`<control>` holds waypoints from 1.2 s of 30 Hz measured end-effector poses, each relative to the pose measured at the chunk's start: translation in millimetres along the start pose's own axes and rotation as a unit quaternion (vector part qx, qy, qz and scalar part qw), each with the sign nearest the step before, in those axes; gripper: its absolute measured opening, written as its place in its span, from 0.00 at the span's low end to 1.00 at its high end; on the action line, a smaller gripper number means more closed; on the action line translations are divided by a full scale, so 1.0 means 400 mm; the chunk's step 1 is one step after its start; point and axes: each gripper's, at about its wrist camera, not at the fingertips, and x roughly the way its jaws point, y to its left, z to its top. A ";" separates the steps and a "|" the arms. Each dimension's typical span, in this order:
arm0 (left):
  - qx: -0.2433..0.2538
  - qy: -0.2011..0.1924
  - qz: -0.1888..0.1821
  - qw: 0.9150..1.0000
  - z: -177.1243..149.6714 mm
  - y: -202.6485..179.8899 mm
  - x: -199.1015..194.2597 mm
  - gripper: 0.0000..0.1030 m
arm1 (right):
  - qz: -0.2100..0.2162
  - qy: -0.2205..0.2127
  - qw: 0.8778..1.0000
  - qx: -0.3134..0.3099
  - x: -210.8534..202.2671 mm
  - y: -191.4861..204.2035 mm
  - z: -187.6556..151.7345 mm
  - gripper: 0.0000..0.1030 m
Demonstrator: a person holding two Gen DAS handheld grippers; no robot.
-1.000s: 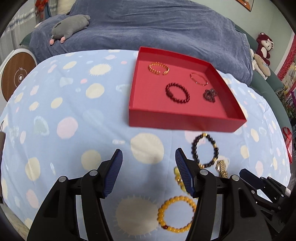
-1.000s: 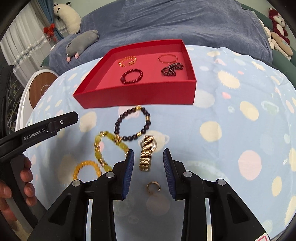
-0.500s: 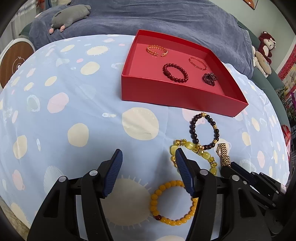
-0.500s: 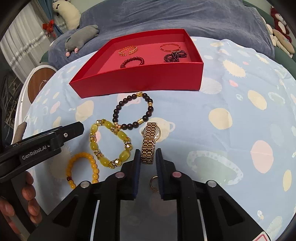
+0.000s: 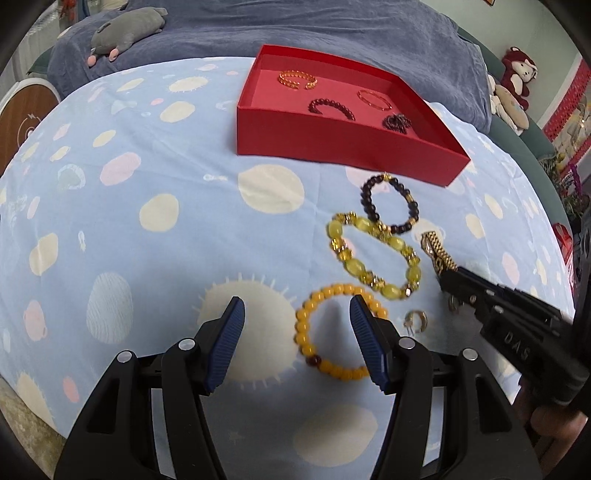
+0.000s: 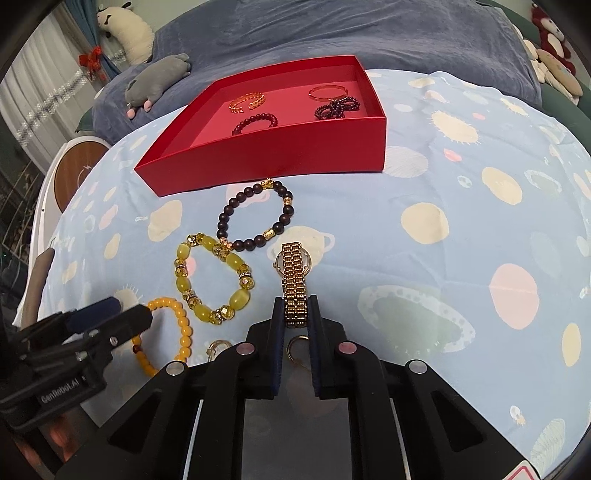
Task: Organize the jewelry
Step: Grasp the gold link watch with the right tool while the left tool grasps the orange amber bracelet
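Observation:
A red tray (image 5: pixel 343 147) (image 6: pixel 266 162) at the back holds several bracelets. In front of it on the spotted blue cloth lie a dark bead bracelet (image 6: pixel 255 214), a yellow-green stone bracelet (image 6: pixel 210 280), an orange bead bracelet (image 5: pixel 332 332) and a gold watch (image 6: pixel 293 280). My right gripper (image 6: pixel 295 310) is shut on the near end of the watch band; it also shows in the left wrist view (image 5: pixel 454 280). My left gripper (image 5: pixel 295 321) is open, its right finger over the orange bracelet. Small gold rings (image 5: pixel 415 319) (image 6: pixel 295 345) lie near the grippers.
A blue blanket (image 5: pixel 295 33) covers the bed behind the cloth, with a grey plush toy (image 5: pixel 125 33) on it. Stuffed animals (image 5: pixel 517 66) sit at the far right. A round white and wood device (image 6: pixel 74 173) stands to the left.
My right gripper has closed from open onto the watch band. My left gripper has moved back and to the right, ending over the orange bracelet, still open.

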 end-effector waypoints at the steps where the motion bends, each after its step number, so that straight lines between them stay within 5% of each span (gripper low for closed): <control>1: 0.001 0.003 -0.001 1.000 -0.005 -0.001 0.001 0.53 | 0.000 0.000 1.000 0.000 -0.001 -0.001 -0.001 0.11; 8: 0.017 -0.007 0.010 1.000 -0.012 -0.014 0.008 0.42 | 0.001 0.000 1.000 0.001 -0.001 0.001 -0.004 0.11; 11: 0.029 -0.015 0.021 0.999 -0.014 -0.019 0.010 0.28 | 0.003 0.001 1.000 0.000 -0.004 0.003 -0.005 0.11; 13: 0.030 -0.015 0.021 0.999 -0.013 -0.019 0.010 0.10 | 0.003 -0.001 1.000 -0.001 -0.008 0.004 -0.005 0.11; 15: 0.024 -0.010 0.011 1.000 -0.007 -0.013 0.010 0.07 | 0.006 -0.004 1.000 0.000 -0.015 0.005 -0.003 0.11; 27: 0.012 -0.023 -0.015 1.000 0.045 -0.012 -0.045 0.07 | 0.020 -0.045 0.999 0.023 -0.097 -0.005 0.045 0.11; 36: 0.013 -0.053 -0.031 0.998 0.158 -0.023 -0.102 0.07 | 0.025 -0.077 0.996 0.027 -0.145 -0.029 0.126 0.11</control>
